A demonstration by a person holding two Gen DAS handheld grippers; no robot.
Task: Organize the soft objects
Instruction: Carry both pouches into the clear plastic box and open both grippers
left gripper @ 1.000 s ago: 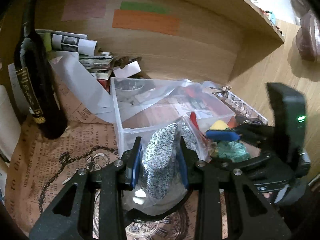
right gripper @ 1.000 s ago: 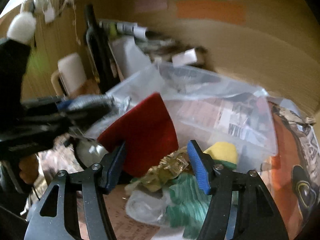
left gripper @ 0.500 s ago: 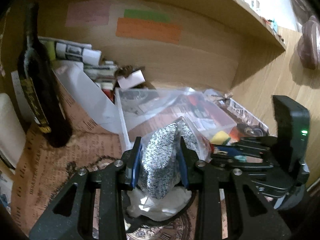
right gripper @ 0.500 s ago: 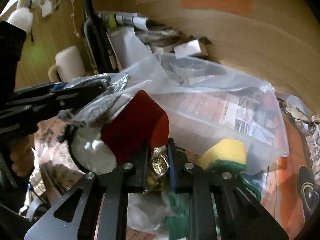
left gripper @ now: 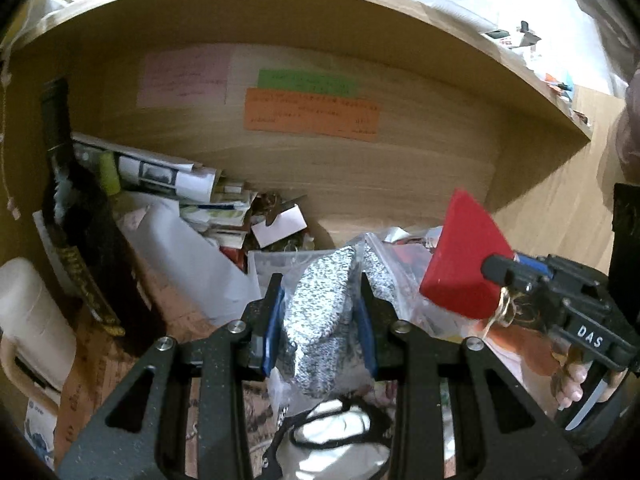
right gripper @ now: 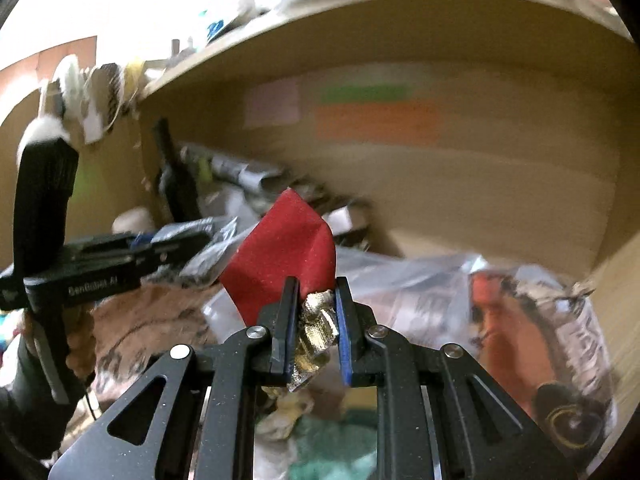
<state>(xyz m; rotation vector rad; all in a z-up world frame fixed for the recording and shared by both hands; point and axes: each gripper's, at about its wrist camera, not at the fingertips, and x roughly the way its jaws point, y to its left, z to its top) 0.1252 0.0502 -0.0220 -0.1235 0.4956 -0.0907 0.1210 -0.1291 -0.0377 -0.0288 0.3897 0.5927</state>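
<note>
Red felt pouch [right gripper: 286, 256] with its gold ribbon knot [right gripper: 316, 332] is sitting at the center of the right wrist view, its body rising up and to the left from the right gripper [right gripper: 312, 334], whose fingers are clenching the crumpled gold knot at the pouch's lower end. The pouch's long axis is running from the knot toward the upper middle of the frame, tilting left. In the left wrist view the same pouch [left gripper: 466, 264] is showing at the right of the frame, hanging in the air just right of the left gripper [left gripper: 320, 320]. That gripper's fingers are grasping a speckled grey-and-white fabric bundle [left gripper: 320, 312] inside a clear plastic bag [left gripper: 384, 272], which is standing roughly upright between the blue pads.

The pouch looks matte, stiff enough to hold a wedge shape, with a sharp top corner. The right gripper is clearly the nearer one, since it is already carrying it. A clear plastic bin [right gripper: 408, 292] is lying below and to the right of the pouch, probably where it is going, so the coming move likely means carrying it down and right.
</note>
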